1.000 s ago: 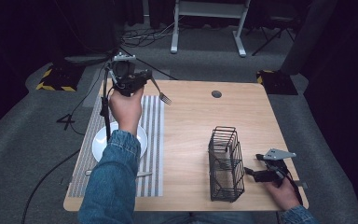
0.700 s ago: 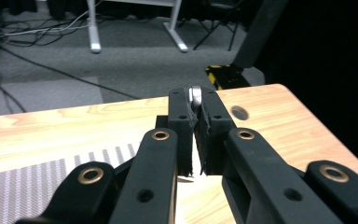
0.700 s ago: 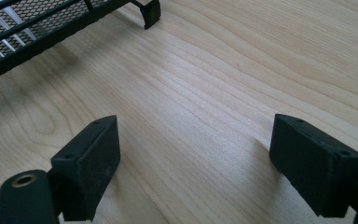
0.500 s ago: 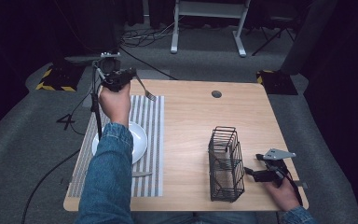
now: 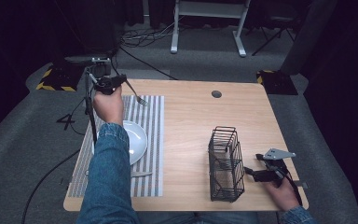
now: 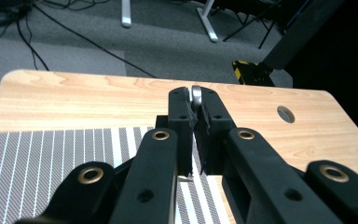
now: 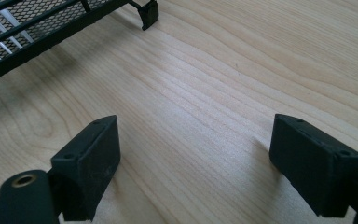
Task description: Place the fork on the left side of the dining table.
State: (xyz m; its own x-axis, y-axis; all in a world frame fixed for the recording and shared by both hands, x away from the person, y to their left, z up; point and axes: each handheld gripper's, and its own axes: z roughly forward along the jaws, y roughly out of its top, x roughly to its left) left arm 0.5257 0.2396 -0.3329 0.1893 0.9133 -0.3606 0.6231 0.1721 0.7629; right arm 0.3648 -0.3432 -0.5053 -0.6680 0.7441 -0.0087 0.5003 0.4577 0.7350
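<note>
A: How is the left arm set?

B: It reaches far forward, sleeve stretched over the white plate point(image 5: 137, 140), with the left gripper point(image 5: 113, 84) raised above the far left corner of the table point(image 5: 191, 121). Its jaws are pinched on a fork point(image 5: 136, 93) by the handle; the tines slant out to the gripper's right, over the far edge of the striped mat point(image 5: 151, 126). In the left gripper view the handle's end point(image 6: 196, 94) shows squeezed between the two pads.

A: And the other one?

B: The right gripper point(image 5: 256, 173) lies low on the table at the near right, jaws spread wide with bare wood between them, pointing at the black wire basket point(image 5: 225, 163) just ahead of it.

A: What differs from a second ago?

B: The left hand has carried the fork leftward and farther from the person, off the middle of the mat toward that corner. The right hand has kept its place.
</note>
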